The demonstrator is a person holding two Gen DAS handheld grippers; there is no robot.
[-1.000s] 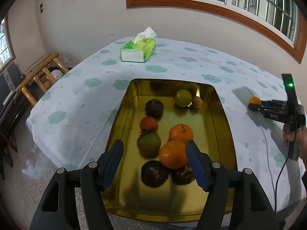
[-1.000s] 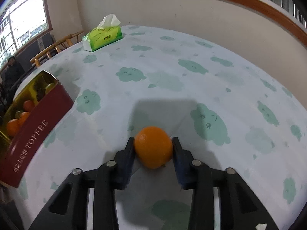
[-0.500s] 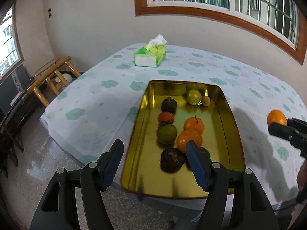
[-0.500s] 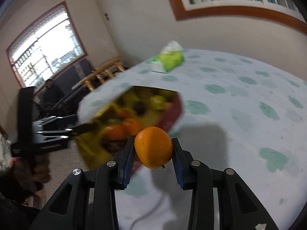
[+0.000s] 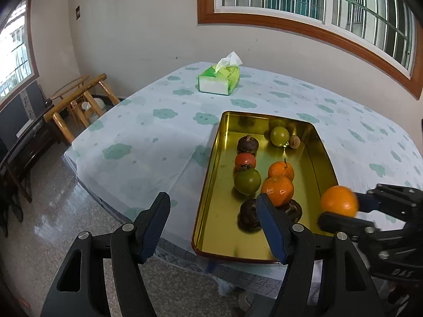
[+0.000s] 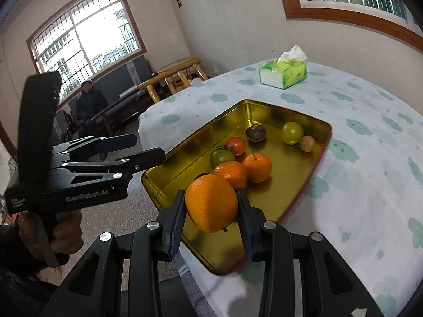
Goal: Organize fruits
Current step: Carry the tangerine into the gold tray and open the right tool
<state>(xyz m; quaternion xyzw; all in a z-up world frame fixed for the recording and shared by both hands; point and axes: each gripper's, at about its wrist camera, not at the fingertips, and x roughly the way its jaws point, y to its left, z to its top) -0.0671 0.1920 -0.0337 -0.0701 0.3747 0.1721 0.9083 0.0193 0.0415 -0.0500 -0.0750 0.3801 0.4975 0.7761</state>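
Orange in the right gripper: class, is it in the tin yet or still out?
Out. The orange is clamped in the right gripper, held above the gold tin's near end, not resting inside.

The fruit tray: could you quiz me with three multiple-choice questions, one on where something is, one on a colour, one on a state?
1. Where is the tissue box?
A. On the table beyond the tray
B. Inside the tray
C. On the floor

2. What colour is the inside of the tray?
A. White
B. Blue
C. Gold

3. What is the right gripper doing?
A. Hanging open and empty
B. Clamping an orange
C. Gripping the tray's rim

Answers:
1. A: the box sits on the cloth of the table, apart from the tray's far end.
2. C: the walls and floor shine gold in both views.
3. B: the orange sits between both fingers, above the tray's near end; the left gripper is open and empty.
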